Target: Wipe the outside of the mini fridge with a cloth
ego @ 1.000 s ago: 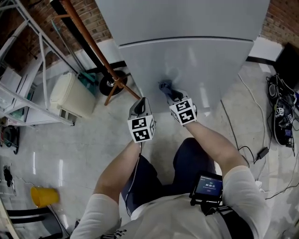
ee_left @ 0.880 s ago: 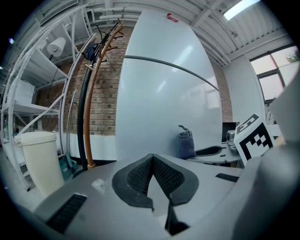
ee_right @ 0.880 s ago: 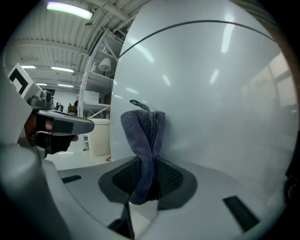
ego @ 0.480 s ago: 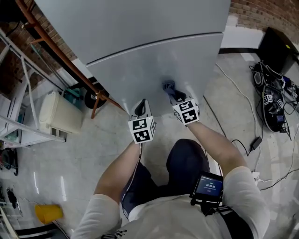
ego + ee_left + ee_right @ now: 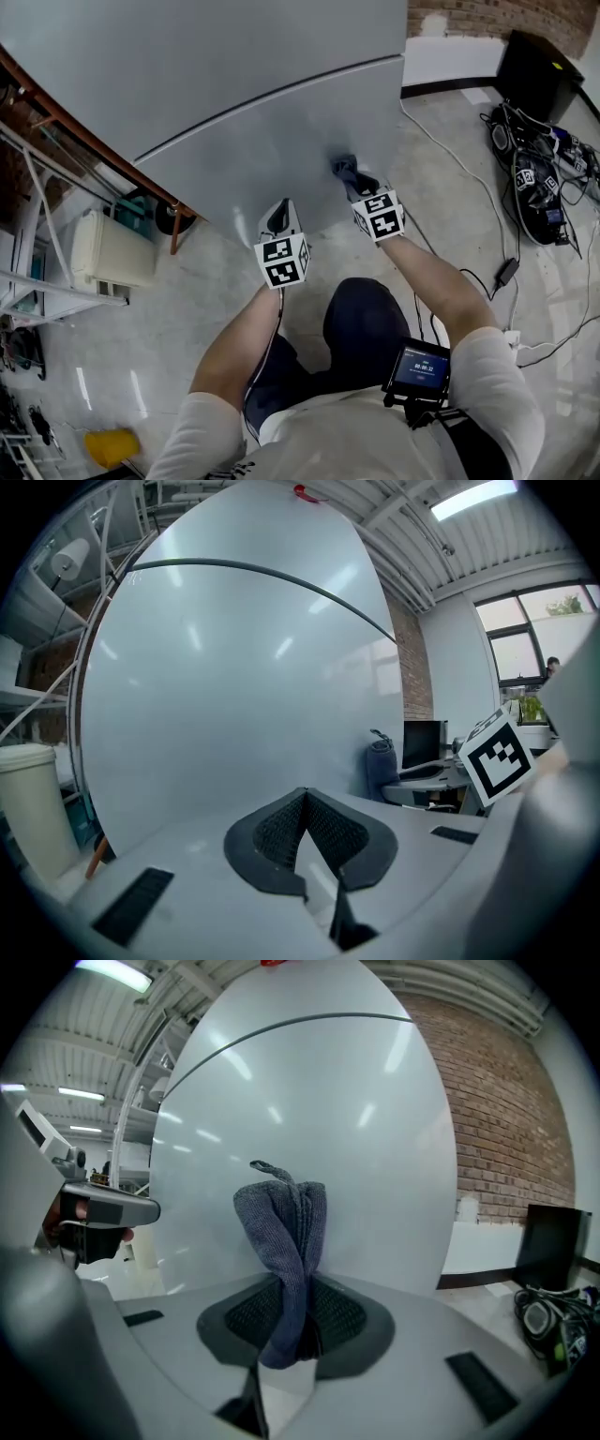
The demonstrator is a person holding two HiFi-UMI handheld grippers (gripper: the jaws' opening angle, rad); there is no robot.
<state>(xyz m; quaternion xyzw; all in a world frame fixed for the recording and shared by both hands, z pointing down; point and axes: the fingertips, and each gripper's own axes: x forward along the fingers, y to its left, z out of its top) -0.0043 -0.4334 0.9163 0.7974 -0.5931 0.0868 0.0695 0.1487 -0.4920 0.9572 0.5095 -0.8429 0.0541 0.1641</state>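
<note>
Wiping in progress: my right claw (image 5: pixel 292 1326) pinches the grey cloth (image 5: pixel 281 1222) at the mini fridge (image 5: pixel 272 141) lower door, centre frame. My left claw (image 5: pixel 302 827), pressed together and empty, hovers just left. Most surfaces likely remain.

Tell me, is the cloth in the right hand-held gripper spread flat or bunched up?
Bunched up: the grey cloth rises as a narrow twisted bundle from the shut jaws of the right hand-held gripper.
</note>
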